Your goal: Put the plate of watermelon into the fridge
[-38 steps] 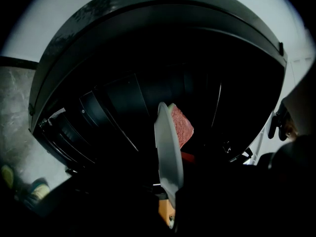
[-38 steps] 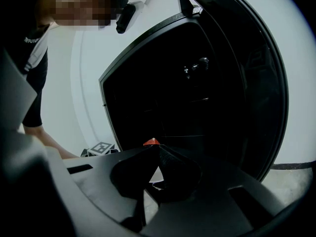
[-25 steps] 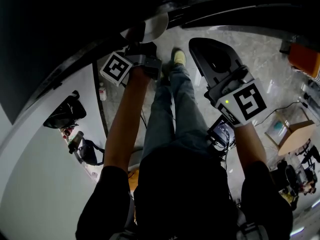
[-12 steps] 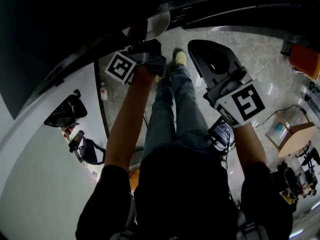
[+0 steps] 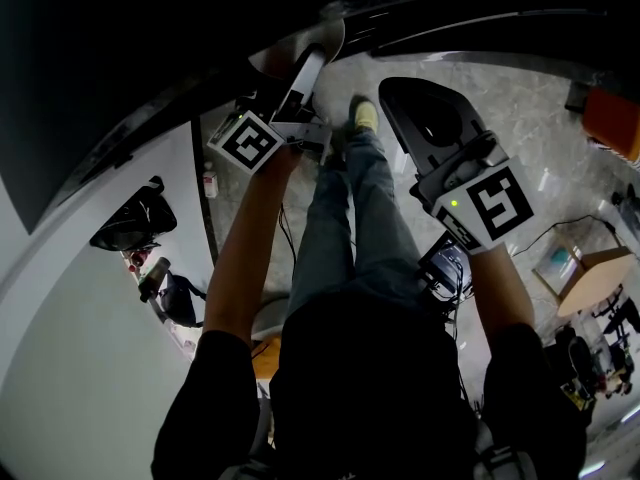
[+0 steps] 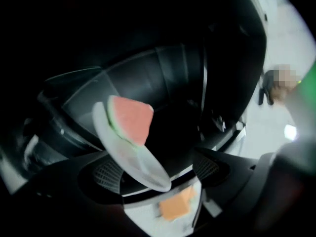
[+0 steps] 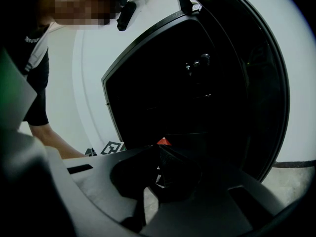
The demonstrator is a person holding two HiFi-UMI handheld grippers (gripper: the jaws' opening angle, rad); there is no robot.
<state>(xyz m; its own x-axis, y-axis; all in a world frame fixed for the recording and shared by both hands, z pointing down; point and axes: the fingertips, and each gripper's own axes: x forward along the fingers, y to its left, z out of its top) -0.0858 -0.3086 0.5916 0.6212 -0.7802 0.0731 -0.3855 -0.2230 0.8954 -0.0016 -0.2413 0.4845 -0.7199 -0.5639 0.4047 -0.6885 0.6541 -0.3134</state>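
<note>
The white plate (image 6: 123, 152) with a pink, green-rinded watermelon wedge (image 6: 131, 120) is tilted steeply in front of the dark fridge interior (image 6: 168, 83). My left gripper (image 6: 153, 163) has just been opening its jaws. The plate's near edge lies in the wide gap between them, with neither pad pressing on it. In the head view the left gripper (image 5: 300, 73) points at the plate's pale rim (image 5: 322, 38) by the black fridge. My right gripper (image 5: 425, 118) hangs apart at the right; in its own view the jaws (image 7: 159, 154) meet, with nothing seen between them.
The black fridge door (image 7: 163, 83) stands open ahead of the right gripper. My legs and a shoe (image 5: 358, 116) are over the grey floor. A cardboard box (image 5: 590, 268) sits at the right, dark bags (image 5: 130, 223) at the left. Another person (image 7: 34, 68) stands nearby.
The left gripper has rolled and risen slightly, and its jaws have spread, with one pale finger now stretched toward the plate's rim. The right gripper has stayed still.
</note>
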